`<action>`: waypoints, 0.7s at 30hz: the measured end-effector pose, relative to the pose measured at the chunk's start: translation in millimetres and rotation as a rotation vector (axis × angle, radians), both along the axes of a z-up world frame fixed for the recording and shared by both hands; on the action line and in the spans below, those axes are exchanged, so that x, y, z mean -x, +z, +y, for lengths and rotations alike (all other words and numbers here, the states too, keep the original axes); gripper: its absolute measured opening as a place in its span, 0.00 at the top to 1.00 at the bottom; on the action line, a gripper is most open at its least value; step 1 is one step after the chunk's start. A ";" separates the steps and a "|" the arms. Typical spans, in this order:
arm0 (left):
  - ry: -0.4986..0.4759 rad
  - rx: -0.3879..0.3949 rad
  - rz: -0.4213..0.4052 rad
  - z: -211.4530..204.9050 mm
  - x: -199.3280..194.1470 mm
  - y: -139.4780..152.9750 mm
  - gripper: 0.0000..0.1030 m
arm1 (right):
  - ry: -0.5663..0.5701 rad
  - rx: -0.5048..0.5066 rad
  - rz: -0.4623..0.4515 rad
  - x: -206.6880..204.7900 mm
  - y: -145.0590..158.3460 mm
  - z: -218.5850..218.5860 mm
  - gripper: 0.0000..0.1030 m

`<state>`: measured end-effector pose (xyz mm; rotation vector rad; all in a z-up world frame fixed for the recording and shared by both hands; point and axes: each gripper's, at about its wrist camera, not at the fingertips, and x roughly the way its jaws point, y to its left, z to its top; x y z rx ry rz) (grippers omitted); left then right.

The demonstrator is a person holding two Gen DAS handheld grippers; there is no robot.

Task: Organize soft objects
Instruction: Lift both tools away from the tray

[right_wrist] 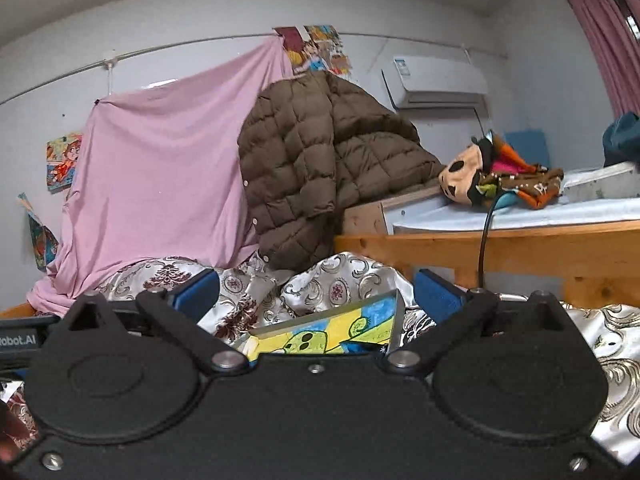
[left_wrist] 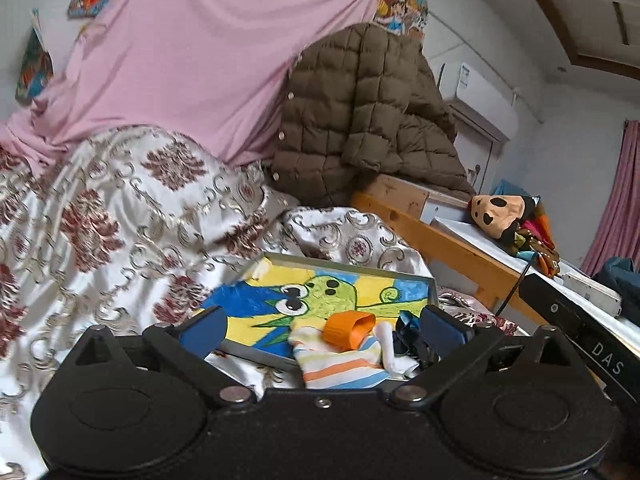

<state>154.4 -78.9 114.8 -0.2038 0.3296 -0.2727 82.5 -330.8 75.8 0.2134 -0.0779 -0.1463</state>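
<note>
In the left wrist view a striped white, orange and blue sock (left_wrist: 340, 364) lies on the near edge of a framed cartoon painting (left_wrist: 320, 292) on the bed. An orange sock (left_wrist: 348, 328) and a dark blue fabric piece (left_wrist: 408, 332) lie beside it. My left gripper (left_wrist: 320, 328) is open, its blue pads (left_wrist: 204, 330) on either side of the socks, touching nothing. My right gripper (right_wrist: 316, 292) is open and empty above the painting (right_wrist: 332, 332). A plush toy (left_wrist: 500, 216) lies on the raised wooden bed; it also shows in the right wrist view (right_wrist: 464, 180).
A floral satin quilt (left_wrist: 120, 220) covers the bed. A brown puffer jacket (left_wrist: 360, 120) hangs over the wooden bed frame (left_wrist: 440, 236). A pink sheet (left_wrist: 192, 60) hangs behind. The right gripper's body (left_wrist: 580, 328) enters at right. A black cable (right_wrist: 486, 236) hangs from the raised bed.
</note>
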 end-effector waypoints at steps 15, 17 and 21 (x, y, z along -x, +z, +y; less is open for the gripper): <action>0.014 -0.063 -0.089 40.9 72.3 -10.0 0.01 | -0.024 0.030 0.018 68.5 -15.5 43.7 0.01; 0.018 -0.066 -0.089 47.6 81.5 -14.4 0.01 | -0.029 0.034 0.023 75.5 -18.4 46.7 0.01; 0.026 -0.074 -0.083 59.7 98.2 -22.5 0.01 | -0.031 0.045 0.034 92.2 -22.0 53.3 0.01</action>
